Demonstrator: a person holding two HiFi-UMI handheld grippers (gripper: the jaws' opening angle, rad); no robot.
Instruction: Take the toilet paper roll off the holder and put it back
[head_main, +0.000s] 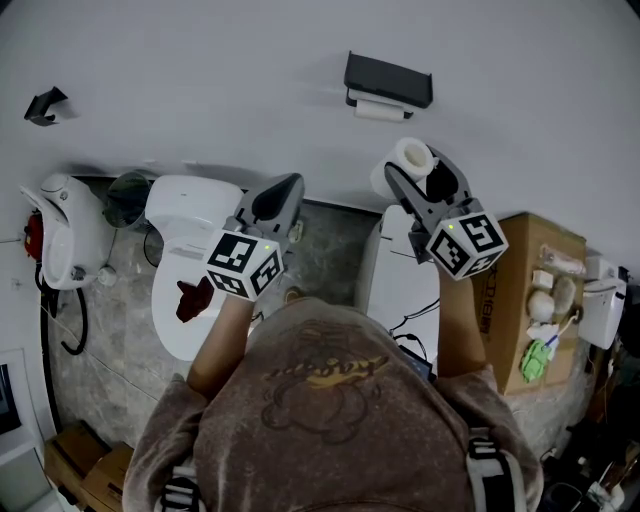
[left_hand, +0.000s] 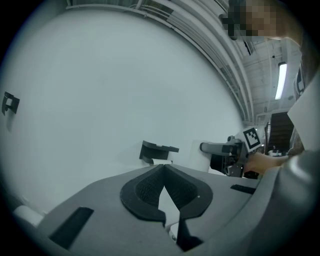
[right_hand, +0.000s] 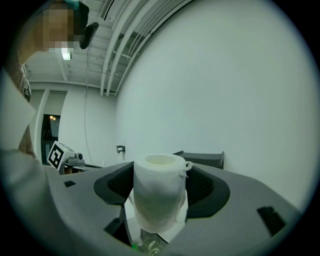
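Right gripper (right_hand: 159, 172) pinches the toilet paper roll (head_main: 411, 157), likely light and easily crushed, across its sides, holder (head_main: 388, 80) at eleven o'clock; left gripper (left_hand: 164, 166) pressed together, empty.

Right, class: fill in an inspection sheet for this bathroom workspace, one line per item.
Surface: white wall; grey stone-look floor.
Job's things: toilet paper roll upright in the right gripper; black holder on the wall, white paper showing beneath it.
Clutter: cardboard box with small items on top.
Grippers: left gripper jaws together, empty; right gripper closed on the roll.
Cables: black cable across the white cabinet.
Surroundings: toilet; black wall hook.
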